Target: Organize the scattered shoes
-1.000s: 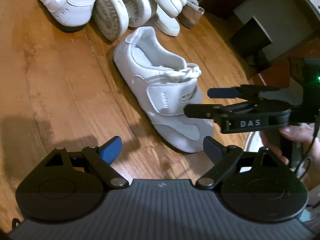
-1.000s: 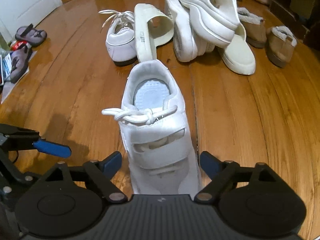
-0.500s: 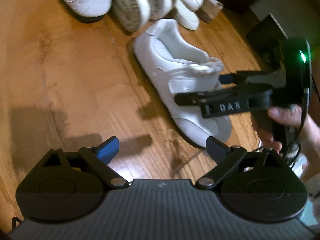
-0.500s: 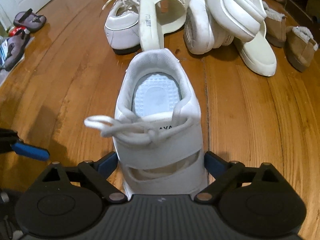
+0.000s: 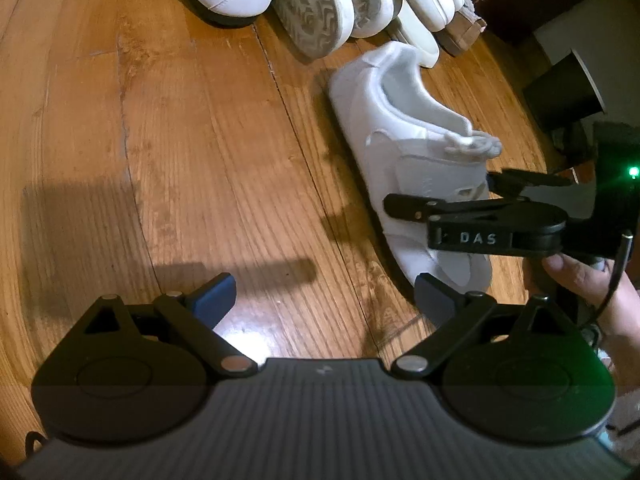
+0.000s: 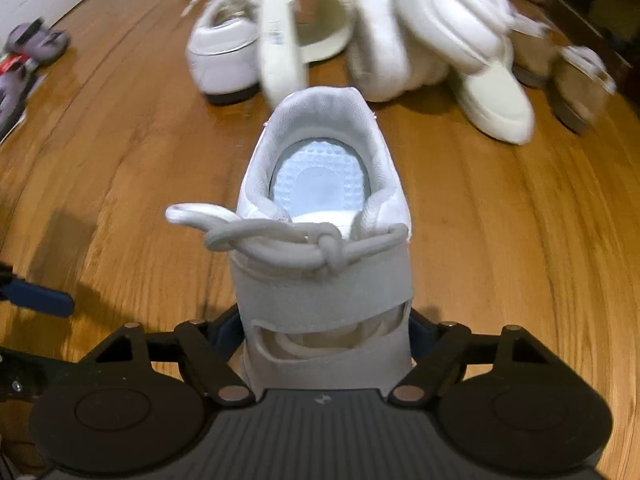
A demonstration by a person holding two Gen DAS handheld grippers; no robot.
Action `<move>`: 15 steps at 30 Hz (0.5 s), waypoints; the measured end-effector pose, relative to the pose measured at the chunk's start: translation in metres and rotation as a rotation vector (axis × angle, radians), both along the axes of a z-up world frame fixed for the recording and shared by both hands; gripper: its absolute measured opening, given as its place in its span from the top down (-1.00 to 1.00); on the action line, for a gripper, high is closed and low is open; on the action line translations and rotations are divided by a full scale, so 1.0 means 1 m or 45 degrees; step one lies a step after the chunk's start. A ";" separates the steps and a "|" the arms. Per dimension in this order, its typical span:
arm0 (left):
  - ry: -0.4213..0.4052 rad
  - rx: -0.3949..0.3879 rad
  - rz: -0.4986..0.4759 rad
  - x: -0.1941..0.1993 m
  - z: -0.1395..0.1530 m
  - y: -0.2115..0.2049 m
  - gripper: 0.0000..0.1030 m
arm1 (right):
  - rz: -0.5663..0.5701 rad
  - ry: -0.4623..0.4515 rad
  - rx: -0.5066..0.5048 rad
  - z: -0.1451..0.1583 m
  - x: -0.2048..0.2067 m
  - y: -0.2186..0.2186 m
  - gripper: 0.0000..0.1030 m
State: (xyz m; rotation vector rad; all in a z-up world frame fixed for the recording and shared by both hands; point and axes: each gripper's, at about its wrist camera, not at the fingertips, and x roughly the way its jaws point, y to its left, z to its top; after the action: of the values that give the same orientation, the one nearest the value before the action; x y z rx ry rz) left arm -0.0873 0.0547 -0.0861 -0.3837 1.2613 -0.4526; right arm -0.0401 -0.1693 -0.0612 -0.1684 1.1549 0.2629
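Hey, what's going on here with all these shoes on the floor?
A person is tidying shoes scattered on a wooden floor with a handheld gripper in each hand. The right gripper is closing around the strapped front of a white sneaker that sits apart from the pile of pale shoes behind it. The left gripper hangs open beside it over bare floor, holding nothing. The sneaker is not yet lifted.
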 end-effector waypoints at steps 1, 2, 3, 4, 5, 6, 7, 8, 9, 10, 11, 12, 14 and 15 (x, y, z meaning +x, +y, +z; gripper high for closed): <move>0.001 0.002 0.000 0.000 -0.001 0.000 -0.88 | 0.001 -0.004 -0.005 0.002 -0.005 -0.003 -0.52; 0.002 0.002 0.000 0.000 0.000 0.000 -0.88 | 0.003 -0.007 -0.010 0.005 -0.010 -0.006 -0.52; 0.002 0.002 0.001 0.000 0.000 -0.001 -0.88 | 0.006 -0.011 -0.015 0.008 -0.015 -0.009 -0.52; 0.003 0.003 0.001 0.000 0.000 -0.001 -0.88 | 0.003 -0.014 -0.020 0.011 -0.019 -0.012 -0.53; 0.004 0.003 0.002 0.000 0.000 -0.001 -0.88 | -0.010 -0.015 -0.028 0.015 -0.023 -0.016 -0.53; 0.004 0.003 0.002 0.000 0.000 -0.001 -0.88 | -0.025 -0.014 -0.037 0.019 -0.026 -0.020 -0.56; 0.003 -0.012 0.005 0.000 0.001 -0.001 -0.88 | -0.040 -0.007 -0.035 0.020 -0.027 -0.024 -0.61; 0.005 -0.020 0.005 0.000 0.001 -0.001 -0.88 | -0.055 0.003 -0.028 0.020 -0.027 -0.027 -0.64; 0.007 -0.029 0.004 0.000 0.001 -0.001 -0.88 | -0.066 0.012 -0.020 0.019 -0.026 -0.029 -0.68; 0.007 -0.029 0.005 0.000 0.001 -0.001 -0.89 | -0.083 0.033 -0.010 0.015 -0.024 -0.032 -0.68; 0.008 -0.024 0.007 0.000 0.001 -0.002 -0.89 | -0.094 0.054 -0.010 0.010 -0.022 -0.034 -0.67; 0.009 -0.019 0.008 0.000 0.000 -0.003 -0.89 | -0.101 0.072 -0.015 0.007 -0.021 -0.034 -0.68; 0.014 -0.001 0.013 0.000 -0.002 -0.004 -0.89 | -0.074 0.074 -0.084 0.004 -0.027 -0.030 -0.69; 0.017 0.005 0.015 0.001 -0.003 -0.004 -0.89 | -0.058 0.066 -0.110 0.005 -0.030 -0.028 -0.69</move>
State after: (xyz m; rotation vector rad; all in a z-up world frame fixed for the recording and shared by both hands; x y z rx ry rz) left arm -0.0865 0.0511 -0.0890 -0.3911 1.2721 -0.4378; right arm -0.0699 -0.1973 -0.0566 -0.2122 1.2210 0.1775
